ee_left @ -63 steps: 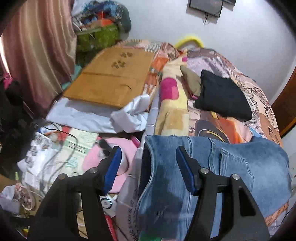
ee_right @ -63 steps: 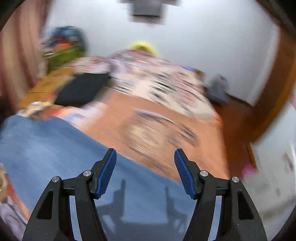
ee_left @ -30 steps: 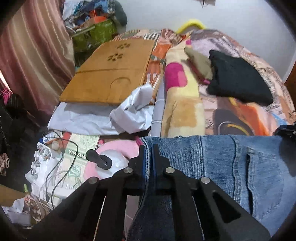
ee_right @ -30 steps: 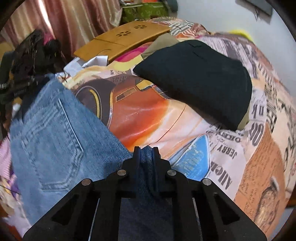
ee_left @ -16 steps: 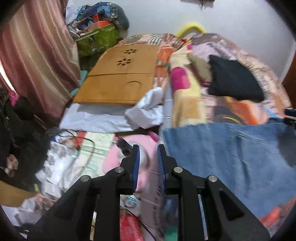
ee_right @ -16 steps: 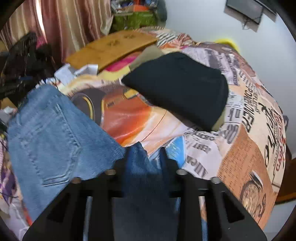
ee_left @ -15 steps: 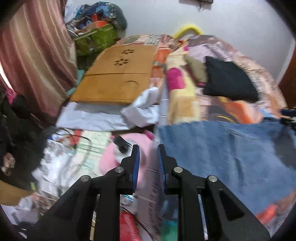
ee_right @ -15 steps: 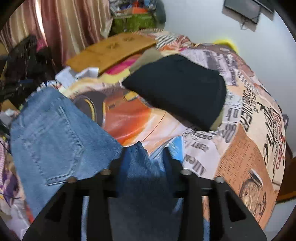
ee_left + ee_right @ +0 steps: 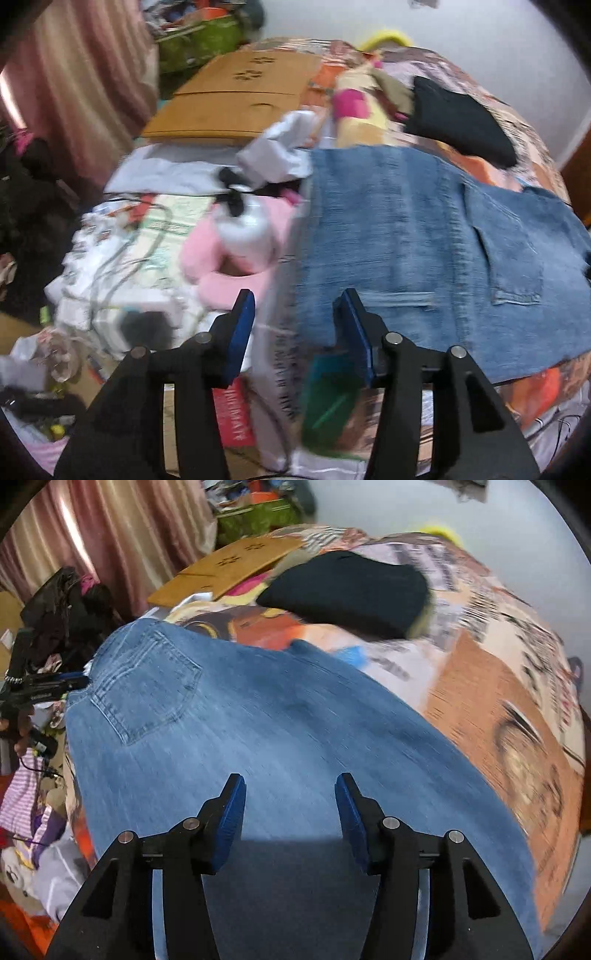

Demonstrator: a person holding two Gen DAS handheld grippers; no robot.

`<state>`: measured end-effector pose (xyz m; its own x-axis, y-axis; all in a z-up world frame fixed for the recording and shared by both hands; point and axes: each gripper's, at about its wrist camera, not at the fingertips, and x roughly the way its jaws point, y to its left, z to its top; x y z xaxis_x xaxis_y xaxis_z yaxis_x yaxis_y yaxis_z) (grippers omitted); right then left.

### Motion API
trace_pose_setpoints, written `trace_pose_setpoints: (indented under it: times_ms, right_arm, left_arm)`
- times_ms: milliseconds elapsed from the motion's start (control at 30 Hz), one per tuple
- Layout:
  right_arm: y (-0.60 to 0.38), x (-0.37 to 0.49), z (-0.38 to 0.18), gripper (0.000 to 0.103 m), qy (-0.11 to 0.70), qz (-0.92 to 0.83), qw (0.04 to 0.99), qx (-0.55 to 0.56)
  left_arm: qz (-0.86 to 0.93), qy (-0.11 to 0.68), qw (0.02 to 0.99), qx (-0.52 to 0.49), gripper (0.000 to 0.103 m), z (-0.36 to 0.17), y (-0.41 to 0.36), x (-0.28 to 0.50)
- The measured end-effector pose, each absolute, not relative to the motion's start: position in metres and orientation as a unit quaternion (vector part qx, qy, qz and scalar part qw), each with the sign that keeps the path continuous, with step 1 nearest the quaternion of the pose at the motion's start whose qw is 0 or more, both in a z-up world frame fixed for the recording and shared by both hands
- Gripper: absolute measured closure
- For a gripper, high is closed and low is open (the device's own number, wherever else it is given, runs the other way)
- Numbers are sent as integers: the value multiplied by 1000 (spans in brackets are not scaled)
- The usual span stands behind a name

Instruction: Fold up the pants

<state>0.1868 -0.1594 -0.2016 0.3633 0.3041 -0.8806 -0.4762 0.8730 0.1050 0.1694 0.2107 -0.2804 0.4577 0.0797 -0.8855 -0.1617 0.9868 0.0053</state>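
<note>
The jeans [image 9: 280,731] lie flat across the near edge of the bed [image 9: 517,709], their back pocket [image 9: 144,690] toward the left. Behind them on the bed rests a folded garment [image 9: 351,590], and a wooden board [image 9: 236,99] lies further left. Clutter [image 9: 122,251] covers the floor left of the bed.

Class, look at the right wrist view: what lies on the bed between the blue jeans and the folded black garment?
Only bare bedspread, its orange cartoon print showing; nothing else lies between the jeans and the black garment in the right wrist view.
</note>
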Motion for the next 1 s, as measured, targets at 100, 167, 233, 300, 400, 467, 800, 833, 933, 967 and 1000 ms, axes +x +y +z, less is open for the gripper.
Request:
trace_pose_setpoints:
  times_ms: [100, 167, 233, 300, 400, 467, 800, 833, 933, 967, 1000]
  right_arm:
    - [-209, 164, -199, 47, 513, 191, 833, -80]
    - [-243, 148, -202, 39, 517, 153, 840, -65]
    - [-284, 134, -204, 39, 524, 109, 844, -35]
    - [-324, 120, -204, 39, 528, 68, 846, 4]
    - [-381, 92, -200, 39, 510, -4, 859, 43]
    - [-412, 70, -193, 39, 489, -39, 870, 59]
    - [-499, 3, -199, 39, 436, -122, 883, 124]
    - [-506, -5, -205, 39, 433, -128, 881, 140]
    - [-514, -22, -215, 38, 422, -131, 880, 177]
    - [-517, -29, -221, 38, 418, -129, 878, 194]
    - [-520, -35, -224, 38, 417, -127, 876, 207]
  left_arm:
    - [80, 500, 861, -53, 56, -253, 219, 162]
    - [77, 483, 870, -52, 56, -234, 215, 159]
    - [63, 461, 884, -50, 56, -210, 197, 159]
    - [41, 445, 893, -51, 56, -190, 176, 165]
    - [2, 427, 903, -47, 56, -167, 128, 177]
    - [-31, 425, 904, -44, 54, -158, 89, 188]
    - [-155, 460, 874, 29, 54, -174, -128, 244]
    - [-169, 464, 869, 39, 54, -180, -152, 246]
    - [-209, 479, 849, 74, 54, -201, -216, 247]
    - [-221, 484, 843, 85, 54, -208, -235, 246]
    - [-233, 489, 835, 97, 54, -216, -254, 243]
